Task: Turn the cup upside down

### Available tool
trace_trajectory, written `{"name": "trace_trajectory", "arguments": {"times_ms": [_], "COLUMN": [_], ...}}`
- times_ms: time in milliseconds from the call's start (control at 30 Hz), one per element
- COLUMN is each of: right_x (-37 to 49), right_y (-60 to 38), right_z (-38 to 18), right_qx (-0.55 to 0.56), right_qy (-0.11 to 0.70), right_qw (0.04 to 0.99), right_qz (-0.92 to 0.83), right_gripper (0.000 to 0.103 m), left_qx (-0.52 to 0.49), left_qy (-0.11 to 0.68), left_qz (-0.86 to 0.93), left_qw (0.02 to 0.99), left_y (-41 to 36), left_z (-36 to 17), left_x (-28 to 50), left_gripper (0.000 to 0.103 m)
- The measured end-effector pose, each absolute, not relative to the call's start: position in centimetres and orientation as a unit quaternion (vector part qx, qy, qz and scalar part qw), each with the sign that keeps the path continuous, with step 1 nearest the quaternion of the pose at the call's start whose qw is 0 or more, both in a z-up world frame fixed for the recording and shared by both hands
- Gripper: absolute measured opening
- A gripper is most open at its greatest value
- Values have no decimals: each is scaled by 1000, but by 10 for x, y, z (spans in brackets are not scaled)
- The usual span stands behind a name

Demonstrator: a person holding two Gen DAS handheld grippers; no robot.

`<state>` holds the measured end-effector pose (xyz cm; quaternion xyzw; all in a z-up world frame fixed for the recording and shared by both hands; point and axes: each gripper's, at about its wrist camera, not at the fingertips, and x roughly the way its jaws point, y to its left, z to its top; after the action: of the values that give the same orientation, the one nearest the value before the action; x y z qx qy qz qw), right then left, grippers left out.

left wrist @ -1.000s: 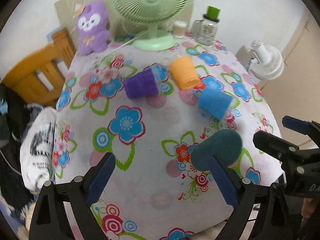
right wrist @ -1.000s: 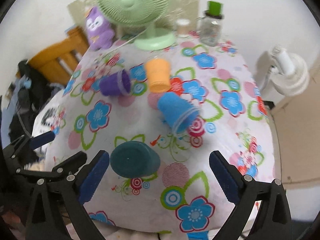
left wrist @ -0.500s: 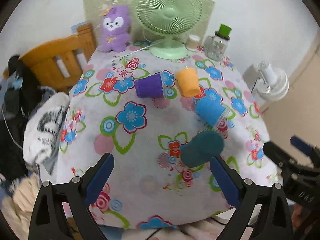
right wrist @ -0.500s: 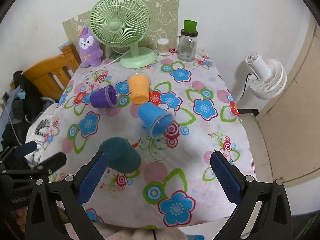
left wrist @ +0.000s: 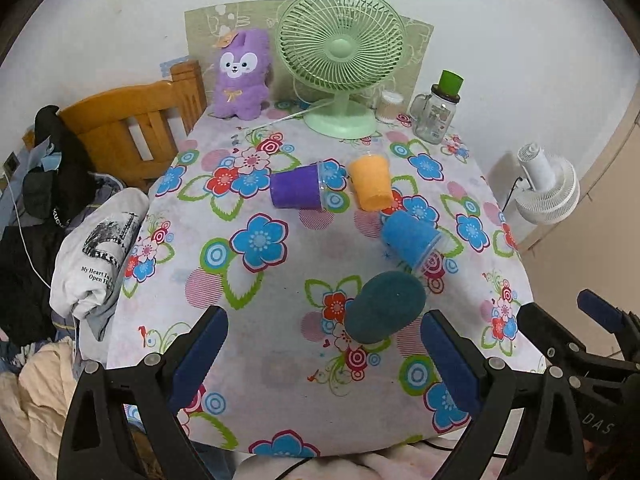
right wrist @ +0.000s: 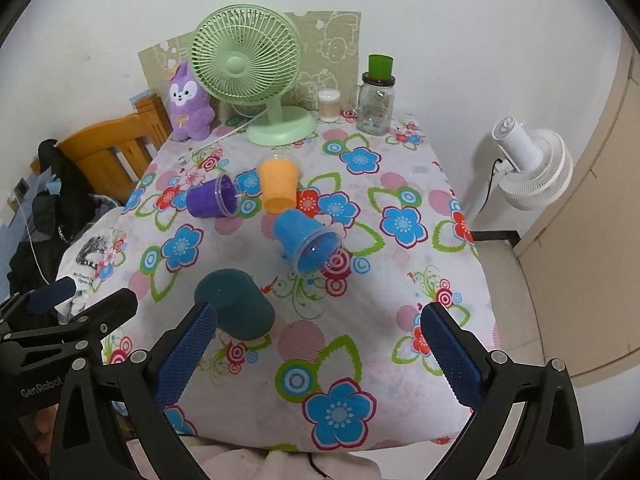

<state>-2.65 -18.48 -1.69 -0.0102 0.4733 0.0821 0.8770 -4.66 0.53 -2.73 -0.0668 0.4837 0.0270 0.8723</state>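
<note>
A dark teal cup [left wrist: 384,307] [right wrist: 236,304] stands upside down near the table's front edge. Purple [left wrist: 298,191] [right wrist: 212,199], orange [left wrist: 370,184] [right wrist: 278,186] and blue [left wrist: 412,238] [right wrist: 308,238] cups lie on their sides in the middle of the flowered cloth. My left gripper [left wrist: 324,360] is open and empty, held above the front edge with the teal cup just ahead of its right finger. My right gripper [right wrist: 316,354] is open and empty, with the teal cup just beyond its left finger [right wrist: 186,354].
A green desk fan [left wrist: 340,56], purple plush toy [left wrist: 240,76], glass jar with green lid [left wrist: 438,110] and small white container [left wrist: 390,106] line the back. A wooden chair [left wrist: 132,120] and piled clothes [left wrist: 96,248] are left; a white floor fan [left wrist: 548,186] is right.
Both grippers have pulled back and up from the table, so more of the room shows. The teal cup stays inverted in place; the other cups have not moved.
</note>
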Motion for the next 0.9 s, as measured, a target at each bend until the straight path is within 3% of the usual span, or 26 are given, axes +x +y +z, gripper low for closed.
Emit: {"name": "trace_trajectory", "arguments": {"times_ms": [900], "right_x": [-22], "right_y": [-192], "right_z": [-21], "right_qx": [-6], "right_qy": [483], "right_qw": [873], "right_qz": [64], "right_gripper": [103], "left_qx": [-45], "left_qy": [483], "left_qz": [15], "left_qw": [874], "left_y": [-4], "left_z": [-30], "left_x": [-37], "left_gripper": [99]}}
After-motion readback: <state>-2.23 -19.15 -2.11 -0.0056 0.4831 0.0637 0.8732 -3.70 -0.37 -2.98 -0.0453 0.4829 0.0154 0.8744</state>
